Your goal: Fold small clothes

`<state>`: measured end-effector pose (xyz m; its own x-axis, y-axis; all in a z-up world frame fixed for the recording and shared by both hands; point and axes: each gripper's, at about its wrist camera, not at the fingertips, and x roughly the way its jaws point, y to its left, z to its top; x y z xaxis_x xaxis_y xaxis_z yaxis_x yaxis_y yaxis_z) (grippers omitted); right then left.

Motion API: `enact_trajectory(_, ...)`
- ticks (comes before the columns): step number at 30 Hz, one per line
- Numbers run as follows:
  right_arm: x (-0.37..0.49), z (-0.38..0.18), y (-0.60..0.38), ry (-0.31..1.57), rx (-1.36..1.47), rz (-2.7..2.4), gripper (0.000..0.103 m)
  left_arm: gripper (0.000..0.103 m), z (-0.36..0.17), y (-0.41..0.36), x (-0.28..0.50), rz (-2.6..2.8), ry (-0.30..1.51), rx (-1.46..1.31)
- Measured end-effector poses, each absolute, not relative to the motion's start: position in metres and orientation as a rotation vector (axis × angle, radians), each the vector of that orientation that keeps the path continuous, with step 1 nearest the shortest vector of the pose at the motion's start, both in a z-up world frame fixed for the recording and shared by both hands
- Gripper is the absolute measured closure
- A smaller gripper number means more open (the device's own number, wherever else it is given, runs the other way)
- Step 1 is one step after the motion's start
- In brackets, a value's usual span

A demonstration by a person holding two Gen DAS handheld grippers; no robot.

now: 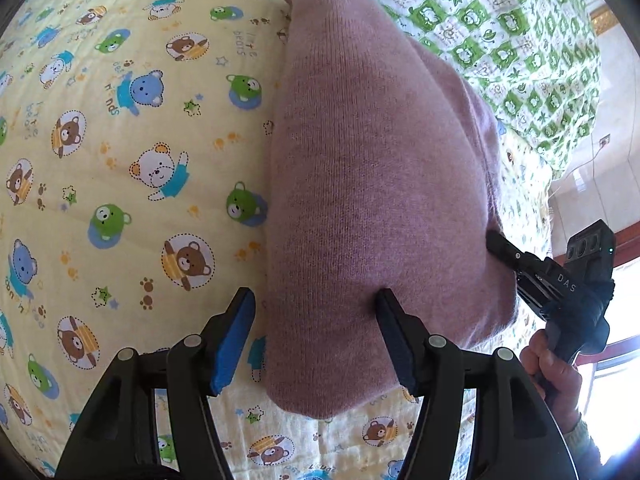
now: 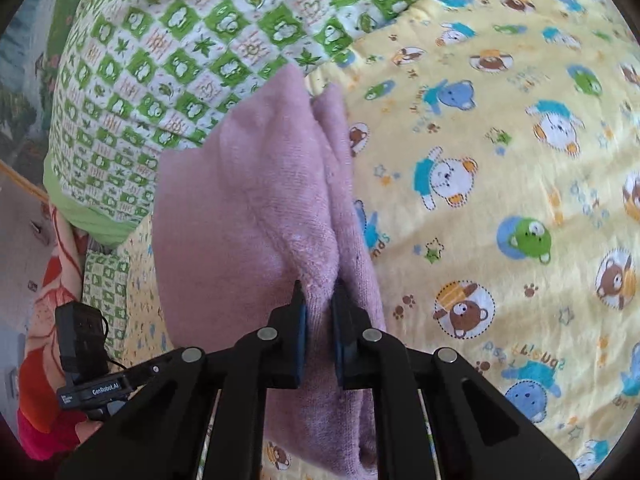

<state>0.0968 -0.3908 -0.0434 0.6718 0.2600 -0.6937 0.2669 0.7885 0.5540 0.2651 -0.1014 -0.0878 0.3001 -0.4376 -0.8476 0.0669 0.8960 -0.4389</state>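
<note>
L gripper (image 1: 316,300) wide, jaws astride pink garment (image 1: 372,160) | R gripper (image 2: 320,300) pinching garment fold

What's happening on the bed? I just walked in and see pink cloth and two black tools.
A person is folding a pink knit garment on a yellow bear-print quilt. The right gripper is shut on a fold of its edge. The left gripper stands open, one finger on the cloth and the other beside it.

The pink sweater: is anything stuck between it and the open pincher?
No, nothing visible. The left gripper is open, with the pink sweater already between its pads. Only the bear quilt lies beside it. The right gripper already pinches the sweater.
</note>
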Motion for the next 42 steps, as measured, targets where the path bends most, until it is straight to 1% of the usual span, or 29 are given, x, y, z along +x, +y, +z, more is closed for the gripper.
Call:
enact_trajectory(2, 0.097, -0.041, -0.388, 0.848, 0.676, -0.014, 0.089, 0.040, -0.085, -0.098, 0.264, -0.348, 1.220, -0.345)
enact_trajectory(5, 0.100, -0.029, -0.382, 0.852, 0.649, -0.014, 0.083, 0.040, -0.076, -0.092, 0.264, -0.351, 1.201, -0.341)
enact_trajectory(8, 0.099, -0.012, -0.378, 0.835, 0.586, -0.024, 0.073, 0.036, -0.067, -0.087, 0.272, -0.349, 1.178, -0.365)
enact_trajectory(9, 0.100, -0.006, -0.377, 0.827, 0.564, -0.032, 0.064, 0.035, -0.063, -0.085, 0.277, -0.343, 1.169, -0.370)
enact_trajectory(10, 0.101, -0.002, -0.377, 0.819, 0.547, -0.038, 0.058, 0.035, -0.061, -0.085, 0.280, -0.340, 1.164, -0.374)
enact_trajectory(14, 0.113, 0.008, -0.380, 0.798, 0.520, -0.038, 0.055, 0.033, -0.057, -0.082, 0.303, -0.321, 1.150, -0.377)
enact_trajectory(15, 0.119, 0.009, -0.382, 0.804, 0.518, -0.042, 0.050, 0.032, -0.056, -0.080, 0.309, -0.318, 1.143, -0.380)
enact_trajectory(16, 0.125, 0.008, -0.383, 0.809, 0.516, -0.050, 0.042, 0.031, -0.056, -0.078, 0.315, -0.313, 1.138, -0.381)
enact_trajectory(18, 0.136, 0.005, -0.388, 0.815, 0.522, -0.061, 0.037, 0.029, -0.056, -0.078, 0.329, -0.309, 1.137, -0.390)
enact_trajectory(21, 0.154, -0.002, -0.393, 0.835, 0.551, -0.041, 0.037, 0.028, -0.058, -0.082, 0.349, -0.298, 1.129, -0.373)
enact_trajectory(28, 0.187, -0.026, -0.401, 0.883, 0.492, -0.076, 0.037, 0.028, -0.073, -0.084, 0.389, -0.261, 1.140, -0.346)
enact_trajectory(32, 0.196, -0.032, -0.405, 0.889, 0.458, -0.088, 0.038, 0.027, -0.084, -0.080, 0.398, -0.267, 1.146, -0.357)
enact_trajectory(37, 0.199, -0.031, -0.404, 0.886, 0.446, -0.097, 0.038, 0.026, -0.079, -0.070, 0.391, -0.290, 1.144, -0.395)
enact_trajectory(42, 0.175, -0.018, -0.413, 0.852, 0.581, -0.059, 0.036, 0.024, -0.076, -0.046, 0.357, -0.320, 1.166, -0.519)
